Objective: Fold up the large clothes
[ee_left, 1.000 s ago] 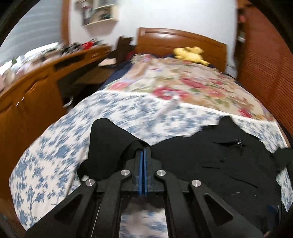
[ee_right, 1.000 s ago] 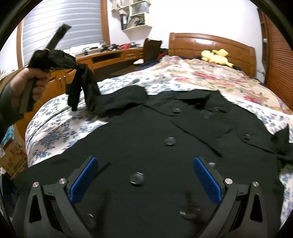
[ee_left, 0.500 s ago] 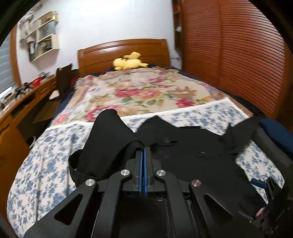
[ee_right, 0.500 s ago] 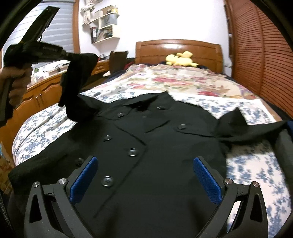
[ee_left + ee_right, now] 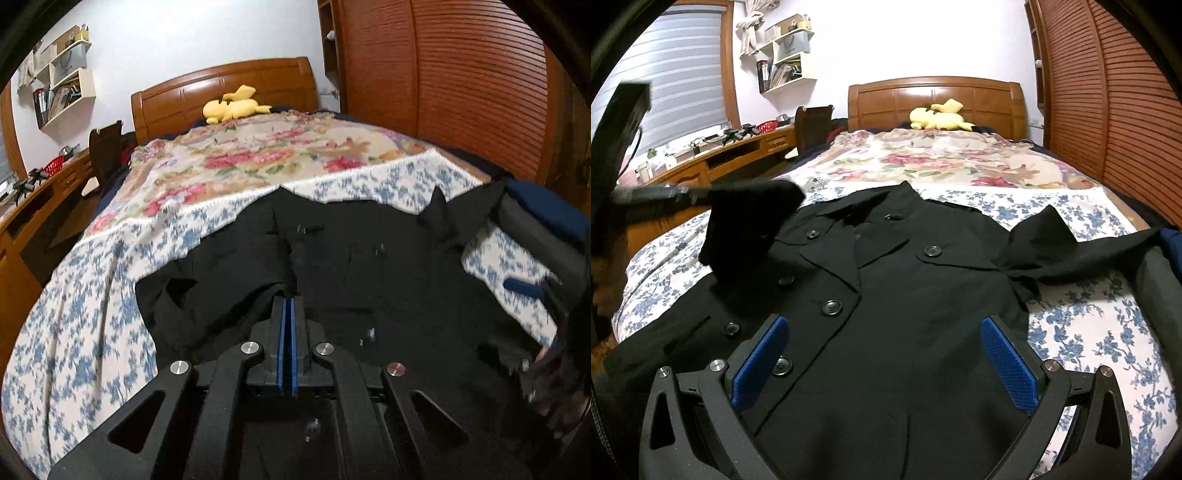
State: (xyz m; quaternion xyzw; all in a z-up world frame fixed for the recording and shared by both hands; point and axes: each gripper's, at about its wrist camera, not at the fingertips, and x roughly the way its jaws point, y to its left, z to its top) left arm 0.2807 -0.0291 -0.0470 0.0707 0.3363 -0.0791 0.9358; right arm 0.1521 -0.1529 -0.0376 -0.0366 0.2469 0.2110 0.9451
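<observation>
A large black buttoned coat [image 5: 894,295] lies face up on the bed, collar toward the headboard. My left gripper [image 5: 288,301] is shut on the coat's left sleeve [image 5: 750,218] and holds it lifted over the coat's left chest; the sleeve also shows in the left wrist view [image 5: 221,266]. My right gripper [image 5: 886,354] is open and empty, hovering over the coat's lower front. The right sleeve [image 5: 1071,251] lies spread out to the right on the bedspread.
The bed has a blue-flowered sheet [image 5: 1100,332] and a floral quilt [image 5: 931,162] with a yellow plush toy [image 5: 938,116] by the wooden headboard. A wooden desk [image 5: 713,162] runs along the left. A slatted wardrobe [image 5: 1115,110] stands on the right.
My left gripper has carried the sleeve rightward and down, from high at the left to over the coat's chest. My right gripper has stayed open over the coat.
</observation>
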